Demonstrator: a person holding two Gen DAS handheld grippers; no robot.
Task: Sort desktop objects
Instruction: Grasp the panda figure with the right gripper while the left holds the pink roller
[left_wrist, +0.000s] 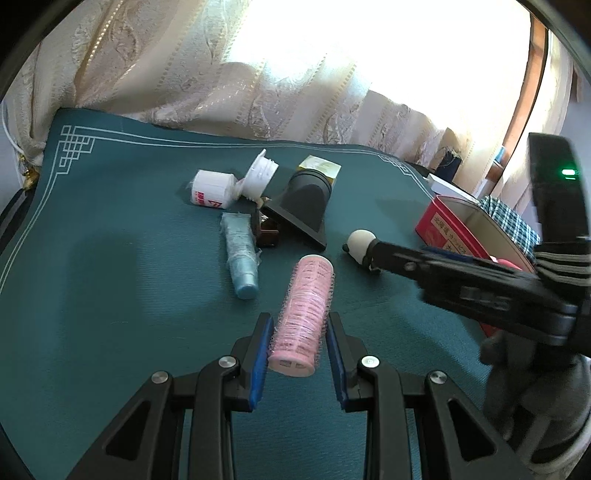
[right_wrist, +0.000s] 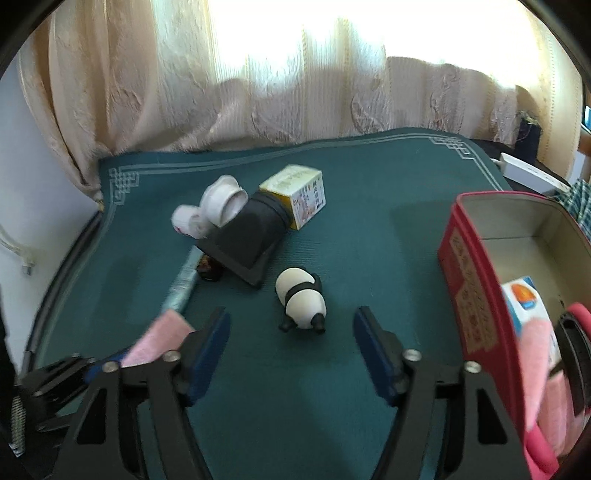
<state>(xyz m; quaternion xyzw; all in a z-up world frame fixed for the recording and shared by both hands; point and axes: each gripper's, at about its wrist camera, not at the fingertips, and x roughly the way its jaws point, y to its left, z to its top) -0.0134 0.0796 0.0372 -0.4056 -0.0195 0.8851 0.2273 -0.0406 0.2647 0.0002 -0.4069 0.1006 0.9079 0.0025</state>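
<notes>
Behind the right tool (left_wrist: 364, 254), spread wide, the panda (left_wrist: 358, 245) hides partly; left tool (left_wrist: 299, 360) pinches pink roller (left_wrist: 301, 317)

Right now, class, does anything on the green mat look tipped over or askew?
Yes. The panda figure lies on its side. The white bottle lies toppled, its cap off beside it, against the black wedge-shaped piece.

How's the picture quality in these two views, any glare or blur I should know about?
Left wrist view: curtain blown out by backlight, pink hair roller sharp, right gripper somewhat smeared. Right wrist view: same window glare, slight motion blur throughout, panda figure soft; both edges bend from fisheye.
</notes>
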